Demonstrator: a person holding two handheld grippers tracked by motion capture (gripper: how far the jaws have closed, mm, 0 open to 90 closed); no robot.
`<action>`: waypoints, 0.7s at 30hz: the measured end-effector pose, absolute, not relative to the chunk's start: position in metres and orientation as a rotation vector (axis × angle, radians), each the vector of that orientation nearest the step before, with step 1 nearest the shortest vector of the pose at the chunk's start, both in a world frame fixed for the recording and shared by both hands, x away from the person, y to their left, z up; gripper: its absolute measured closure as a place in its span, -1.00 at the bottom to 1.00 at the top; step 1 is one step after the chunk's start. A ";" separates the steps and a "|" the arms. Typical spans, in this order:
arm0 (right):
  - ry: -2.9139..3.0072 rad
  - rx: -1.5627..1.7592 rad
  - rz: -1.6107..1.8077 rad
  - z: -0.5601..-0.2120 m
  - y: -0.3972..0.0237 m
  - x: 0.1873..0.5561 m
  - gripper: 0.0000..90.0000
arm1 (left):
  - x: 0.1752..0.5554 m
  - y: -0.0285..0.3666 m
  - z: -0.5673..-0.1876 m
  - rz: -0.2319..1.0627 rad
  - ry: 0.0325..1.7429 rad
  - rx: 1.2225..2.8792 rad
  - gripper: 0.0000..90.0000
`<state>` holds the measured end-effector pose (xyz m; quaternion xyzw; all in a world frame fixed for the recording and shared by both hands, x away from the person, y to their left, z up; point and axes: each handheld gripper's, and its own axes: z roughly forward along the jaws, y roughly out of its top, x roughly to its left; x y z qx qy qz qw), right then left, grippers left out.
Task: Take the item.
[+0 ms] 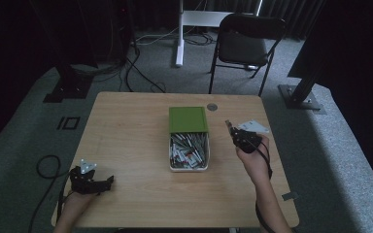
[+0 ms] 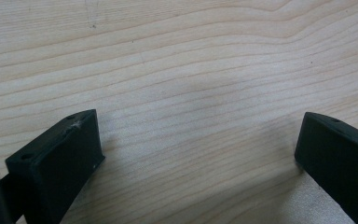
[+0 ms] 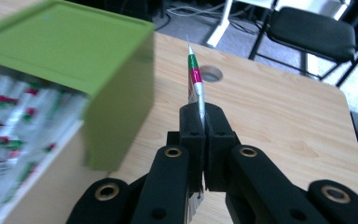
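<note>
A white box point(image 1: 170, 160) with a green lid point(image 1: 188, 119) slid half off stands at the table's middle, full of several silver packets point(image 1: 189, 150) with red and green print. My right gripper point(image 1: 229, 127) hovers just right of the box, shut on one thin silver packet point(image 3: 196, 84) that sticks up edge-on from its jaws; the green lid point(image 3: 70, 51) is close on its left. My left gripper point(image 1: 108, 181) rests low at the table's front left, open. Bare wood lies between its black fingers point(image 2: 70, 154).
The wooden table point(image 1: 126, 126) has a round cable hole point(image 1: 211, 107) behind the box. A black folding chair point(image 1: 245, 43) and a white stand point(image 1: 179, 34) are beyond the far edge. Cables lie on the grey carpet at the left.
</note>
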<state>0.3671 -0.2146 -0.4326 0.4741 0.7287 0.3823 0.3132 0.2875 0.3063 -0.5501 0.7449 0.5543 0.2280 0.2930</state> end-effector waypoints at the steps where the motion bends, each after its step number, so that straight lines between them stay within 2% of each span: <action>1: 1.929 1.259 0.995 -0.435 -0.216 0.369 0.97 | 0.288 0.306 -0.550 0.607 1.476 1.985 -0.97; 21: 1.917 1.381 0.739 -0.487 -0.237 0.432 0.97 | 0.288 0.306 -0.550 0.607 1.476 1.985 -0.97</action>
